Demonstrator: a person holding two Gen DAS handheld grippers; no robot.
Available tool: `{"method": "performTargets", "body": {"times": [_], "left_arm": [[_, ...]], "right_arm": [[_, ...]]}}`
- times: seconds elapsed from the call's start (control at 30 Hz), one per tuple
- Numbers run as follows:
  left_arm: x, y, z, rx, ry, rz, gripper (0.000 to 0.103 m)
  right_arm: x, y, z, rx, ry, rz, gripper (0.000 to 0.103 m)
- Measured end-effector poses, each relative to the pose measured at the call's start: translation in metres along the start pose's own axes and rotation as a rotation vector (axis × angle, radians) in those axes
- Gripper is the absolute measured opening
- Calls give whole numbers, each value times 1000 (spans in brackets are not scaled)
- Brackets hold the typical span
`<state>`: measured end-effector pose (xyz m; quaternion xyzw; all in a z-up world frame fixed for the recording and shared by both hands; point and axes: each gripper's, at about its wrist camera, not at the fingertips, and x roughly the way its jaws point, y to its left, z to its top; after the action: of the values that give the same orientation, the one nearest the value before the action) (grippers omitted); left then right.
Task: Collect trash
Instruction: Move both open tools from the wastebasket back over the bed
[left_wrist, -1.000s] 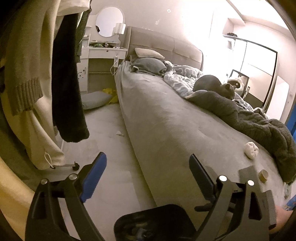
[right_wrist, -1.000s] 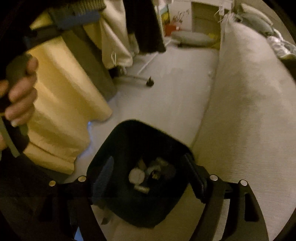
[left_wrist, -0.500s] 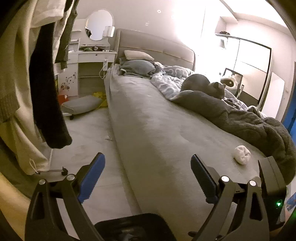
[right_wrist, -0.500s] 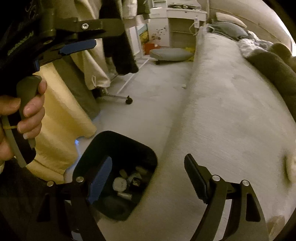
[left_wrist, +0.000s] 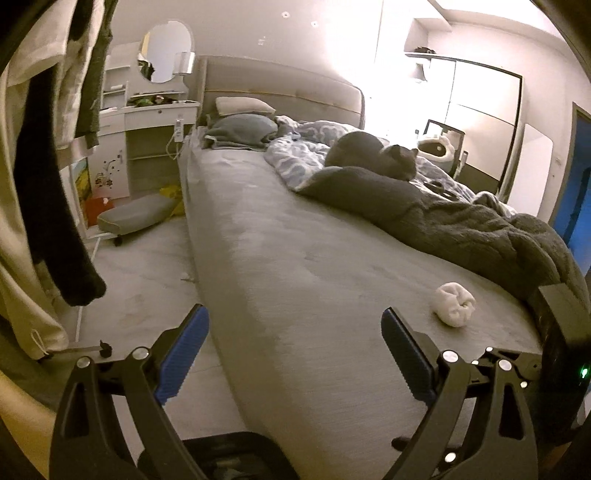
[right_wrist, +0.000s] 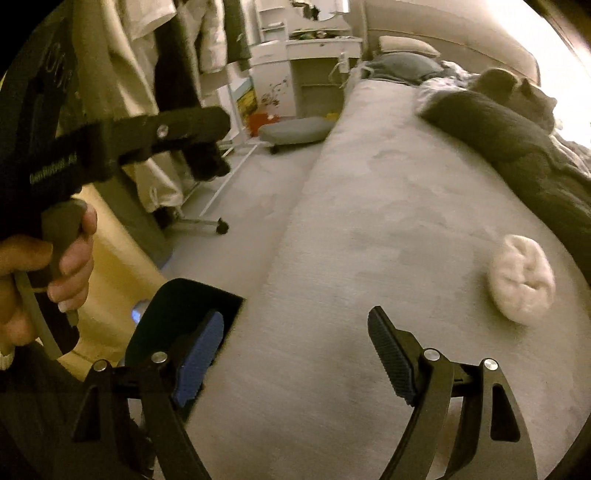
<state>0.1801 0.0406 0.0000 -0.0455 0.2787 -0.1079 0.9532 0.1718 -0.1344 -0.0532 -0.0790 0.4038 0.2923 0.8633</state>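
A crumpled white tissue ball (left_wrist: 453, 303) lies on the grey bed (left_wrist: 295, 266) near its foot; it also shows in the right wrist view (right_wrist: 521, 283), ahead and to the right of my right gripper (right_wrist: 295, 354). That gripper is open and empty, low over the bed edge. A black trash bin (right_wrist: 177, 310) stands on the floor beside the bed, partly behind the right gripper's left finger; its rim shows in the left wrist view (left_wrist: 221, 454). My left gripper (left_wrist: 295, 354) is open and empty above the bed edge. A small white scrap (left_wrist: 185, 275) lies on the floor.
A grey cat (left_wrist: 373, 155) lies on dark and patterned blankets (left_wrist: 461, 221) on the bed's far side. Hanging clothes on a wheeled rack (left_wrist: 44, 184) crowd the left. A grey cushion (left_wrist: 135, 214) and a white dressing table (left_wrist: 147, 122) stand at the far end.
Both grippers have lifted and swung from the bin towards the bed. The tissue ball has come into the right wrist view, and the bin has slid to the lower left.
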Motion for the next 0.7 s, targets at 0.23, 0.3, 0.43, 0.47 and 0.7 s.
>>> {"method": "performTargets", "body": {"times": [0.23, 0.3, 0.43, 0.47, 0.7], "left_arm": [[10, -26, 1, 21, 8, -30, 96], [14, -33, 1, 26, 12, -37, 96], [21, -44, 1, 29, 24, -50, 96], [22, -47, 1, 29, 27, -52, 96], [33, -67, 1, 33, 46, -69, 96]], "right_arm": [[-17, -29, -10, 38, -35, -46, 82], [-21, -36, -12, 48, -42, -58, 82], [-30, -50, -19, 69, -50, -79, 82], [-30, -53, -21, 71, -49, -84, 82], [-35, -72, -31, 97, -47, -112, 82]]}}
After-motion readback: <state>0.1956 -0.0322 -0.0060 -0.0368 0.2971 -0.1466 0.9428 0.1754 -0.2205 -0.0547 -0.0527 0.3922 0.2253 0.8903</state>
